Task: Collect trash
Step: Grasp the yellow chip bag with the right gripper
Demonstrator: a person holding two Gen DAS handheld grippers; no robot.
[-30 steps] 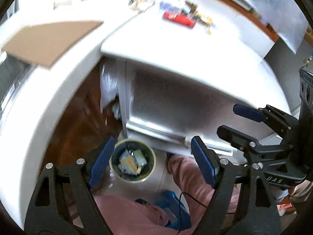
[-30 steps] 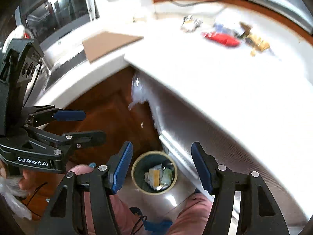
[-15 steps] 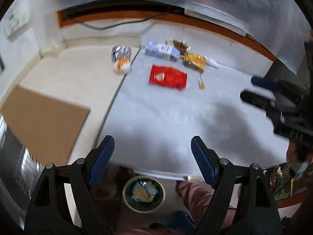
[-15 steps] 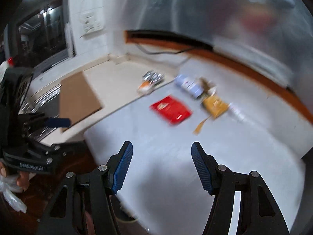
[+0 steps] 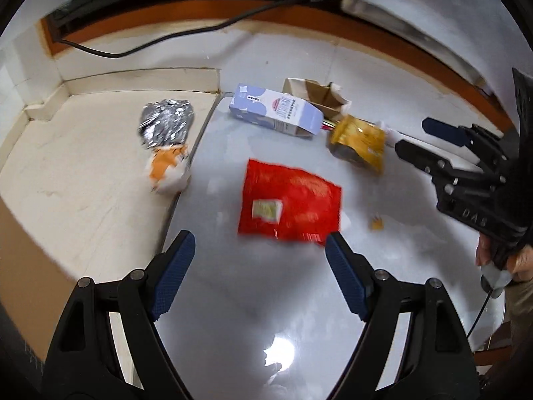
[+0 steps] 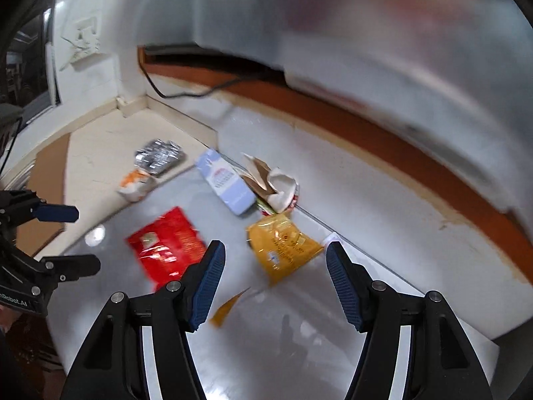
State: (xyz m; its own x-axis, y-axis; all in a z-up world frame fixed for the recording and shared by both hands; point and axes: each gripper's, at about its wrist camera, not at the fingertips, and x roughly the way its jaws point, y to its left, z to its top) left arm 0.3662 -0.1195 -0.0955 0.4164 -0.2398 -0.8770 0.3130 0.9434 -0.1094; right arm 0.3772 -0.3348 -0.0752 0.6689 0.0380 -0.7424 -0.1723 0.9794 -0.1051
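1. left gripper (image 5: 260, 250): jaws spread wide, nothing between them, hovering above the grey tabletop (image 5: 266, 316); its blue fingers (image 5: 173, 273) frame the near edge of the red wrapper (image 5: 289, 205).
2. right gripper (image 6: 275, 260): released too, holding nothing, above the same tabletop; the yellow pouch (image 6: 283, 246) shows in the gap between its fingers, no contact.
3. each tool shows up in the other's view: right one at the right edge of the left cam, left one at the left edge of the right cam, both with jaws apart.
4. trash on the tabletop: red wrapper flat near the middle, pale blue carton (image 5: 276, 113) lying on its side behind it, torn brown cardboard box (image 5: 316, 95) touching the carton's far end, yellow pouch just beside the carton on the right.
5. small yellow torn strip (image 6: 228, 308) lies loose in front of the pouch.
6. silver-and-orange snack bag (image 5: 166, 140) sits on the cream counter (image 5: 83, 183) to the left, right at the seam with the tabletop.
7. brown cardboard sheet (image 6: 43, 186) lies flat further left on the counter.
8. black cable (image 5: 166, 38) runs along the back wall.
9. both frames motion-blurred; print on the packs unreadable.
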